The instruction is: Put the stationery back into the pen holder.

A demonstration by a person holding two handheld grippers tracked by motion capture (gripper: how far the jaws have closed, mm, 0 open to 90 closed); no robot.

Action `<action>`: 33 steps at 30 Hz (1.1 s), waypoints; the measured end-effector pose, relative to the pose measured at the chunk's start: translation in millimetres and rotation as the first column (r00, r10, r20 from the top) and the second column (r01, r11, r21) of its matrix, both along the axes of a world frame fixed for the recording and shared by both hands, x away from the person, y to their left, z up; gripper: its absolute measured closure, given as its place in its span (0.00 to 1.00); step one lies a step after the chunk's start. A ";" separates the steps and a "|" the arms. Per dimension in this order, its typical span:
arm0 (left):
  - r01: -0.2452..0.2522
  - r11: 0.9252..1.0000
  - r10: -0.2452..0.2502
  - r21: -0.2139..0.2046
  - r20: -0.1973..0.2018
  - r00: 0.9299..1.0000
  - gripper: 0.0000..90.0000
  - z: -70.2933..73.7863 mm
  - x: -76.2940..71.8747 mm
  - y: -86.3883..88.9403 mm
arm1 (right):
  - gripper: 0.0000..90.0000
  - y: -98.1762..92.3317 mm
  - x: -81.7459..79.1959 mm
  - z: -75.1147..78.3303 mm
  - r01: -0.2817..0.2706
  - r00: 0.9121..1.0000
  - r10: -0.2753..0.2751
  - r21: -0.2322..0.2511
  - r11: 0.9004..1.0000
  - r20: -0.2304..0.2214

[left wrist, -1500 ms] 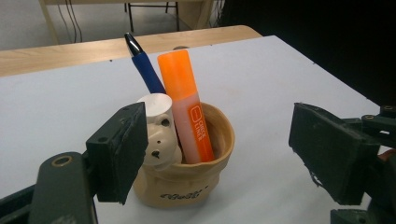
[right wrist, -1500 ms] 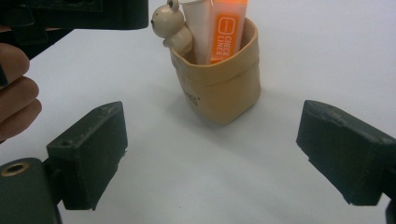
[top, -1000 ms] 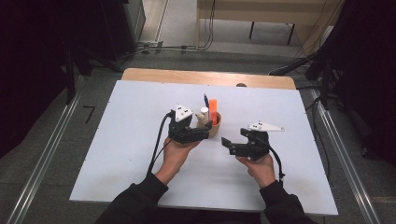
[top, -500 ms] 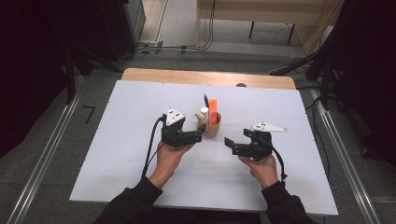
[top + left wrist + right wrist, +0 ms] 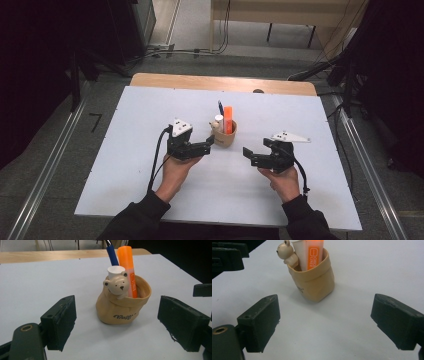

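Cup (image 5: 123,308) w/ bear face holds orange marker (image 5: 127,270), blue pen (image 5: 112,255), white tube (image 5: 115,271); both grippers spread wide nearby.

Middle of the table (image 5: 150,125): the tan holder (image 5: 224,138) stands alone, with a blue pen (image 5: 220,108), an orange marker (image 5: 228,120) and a white tube (image 5: 218,121) rising above its rim.
Left of holder: the left gripper (image 5: 209,145) sits just beside it, jaws apart, no contact.
Right of holder: bare surface lies between it and the right gripper (image 5: 248,155), jaws spread.
Far edge: open table behind the holder.
Left and right edges: bare, wide passage.
Near edge: taken by two forearms.
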State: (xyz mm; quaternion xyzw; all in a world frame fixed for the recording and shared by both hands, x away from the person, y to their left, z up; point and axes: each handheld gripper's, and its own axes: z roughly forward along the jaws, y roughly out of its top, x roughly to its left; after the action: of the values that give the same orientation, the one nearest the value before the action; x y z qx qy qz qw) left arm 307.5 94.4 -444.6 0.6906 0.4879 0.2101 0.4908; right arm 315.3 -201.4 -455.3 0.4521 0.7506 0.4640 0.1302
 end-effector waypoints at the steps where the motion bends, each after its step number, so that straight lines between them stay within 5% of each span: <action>1: 0.000 1.000 0.000 0.002 -0.002 1.000 0.18 -0.3 -0.6 1.3 | 0.08 -0.2 -0.2 -0.2 0.000 1.000 0.000 0.001 1.000 0.000; 33: -0.036 0.999 0.037 0.014 -0.030 0.999 0.16 -9.7 -18.9 33.0 | 0.08 -12.4 -4.0 -0.6 0.026 1.000 -0.026 -0.003 1.000 0.005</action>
State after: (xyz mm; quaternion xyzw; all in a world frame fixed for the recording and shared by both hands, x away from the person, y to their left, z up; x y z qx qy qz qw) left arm 288.6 127.4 -454.3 0.6879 0.5064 0.2118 0.4749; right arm 311.3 -213.8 -455.9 0.4608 0.7449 0.4622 0.1386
